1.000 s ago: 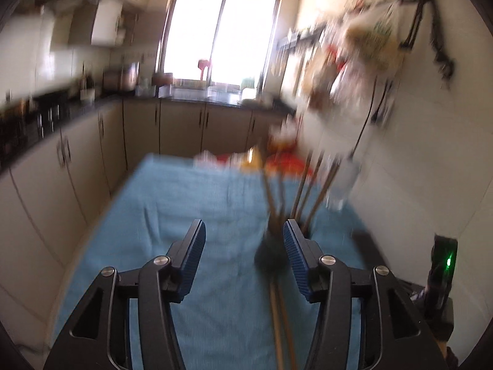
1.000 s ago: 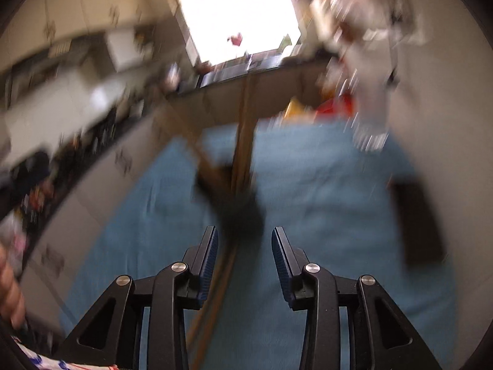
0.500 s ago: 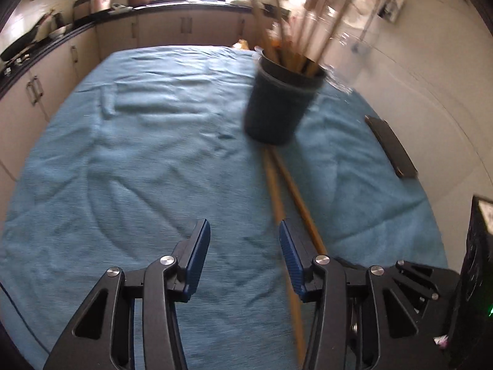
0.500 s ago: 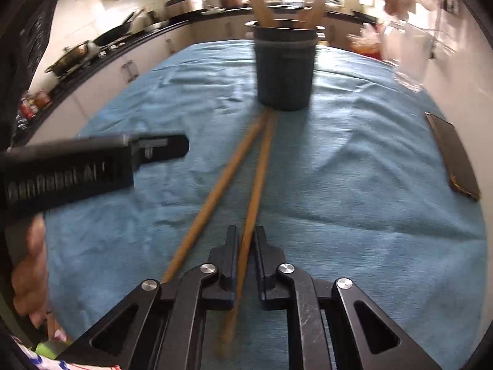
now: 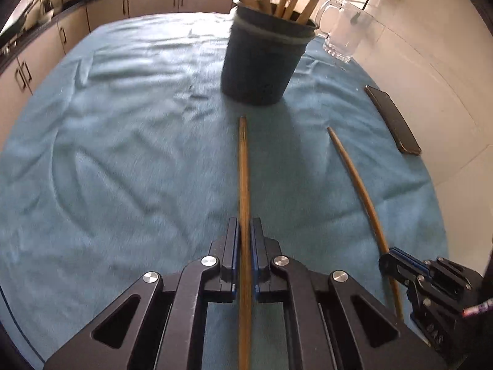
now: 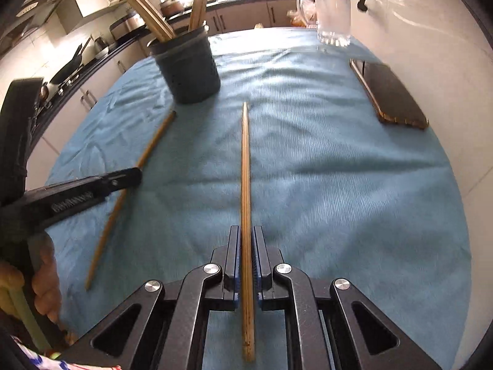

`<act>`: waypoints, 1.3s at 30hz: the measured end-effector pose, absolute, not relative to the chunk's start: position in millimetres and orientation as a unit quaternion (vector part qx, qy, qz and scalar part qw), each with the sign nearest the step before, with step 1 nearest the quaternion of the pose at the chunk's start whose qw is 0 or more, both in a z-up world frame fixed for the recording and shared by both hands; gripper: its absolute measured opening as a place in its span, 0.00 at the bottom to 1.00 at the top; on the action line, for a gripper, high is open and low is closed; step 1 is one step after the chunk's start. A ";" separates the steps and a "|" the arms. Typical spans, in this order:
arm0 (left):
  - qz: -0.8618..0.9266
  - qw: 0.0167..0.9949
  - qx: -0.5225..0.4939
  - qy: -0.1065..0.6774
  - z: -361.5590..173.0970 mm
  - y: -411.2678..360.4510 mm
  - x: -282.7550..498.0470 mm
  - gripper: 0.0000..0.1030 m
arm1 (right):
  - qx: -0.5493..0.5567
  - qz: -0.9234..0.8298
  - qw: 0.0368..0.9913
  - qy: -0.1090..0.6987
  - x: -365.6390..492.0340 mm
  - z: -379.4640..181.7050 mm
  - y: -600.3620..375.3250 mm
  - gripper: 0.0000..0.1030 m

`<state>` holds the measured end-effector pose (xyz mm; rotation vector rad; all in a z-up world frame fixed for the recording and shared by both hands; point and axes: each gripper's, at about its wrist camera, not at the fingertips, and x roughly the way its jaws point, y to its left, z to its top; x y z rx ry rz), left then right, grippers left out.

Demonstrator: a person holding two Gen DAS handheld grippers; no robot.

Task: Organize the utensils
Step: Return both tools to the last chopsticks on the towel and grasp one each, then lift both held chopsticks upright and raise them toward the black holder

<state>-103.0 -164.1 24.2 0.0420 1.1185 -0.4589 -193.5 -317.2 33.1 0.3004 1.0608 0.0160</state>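
Chopsticks both gripped, one per gripper: left gripper [image 5: 243, 240] clenched on left chopstick [image 5: 243, 169], right gripper [image 6: 245, 243] clenched on right chopstick [image 6: 245, 169], tips pointing twd utensil cup [image 5: 262, 58], just short of it. Risk imo: long sticks held near back end, could pivot in pads or clip cup rim, tip it. Cup's other sticks cut off at frame top. Can't tell if sticks are lifted off blue cloth [image 5: 123, 141] or touching it.

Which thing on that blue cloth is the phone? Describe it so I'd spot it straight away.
Start at the dark holder full of wooden sticks, then look across the blue cloth toward the white wall. The phone lies flat there, near the glass mug. It is the only dark, flat slab; everything else stands upright or is a thin stick.
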 end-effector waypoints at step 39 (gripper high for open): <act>-0.212 0.862 0.016 0.460 75.3 -159.9 -68.9 0.06 | 0.139 -0.015 0.910 0.390 -104.9 85.8 -335.9 0.05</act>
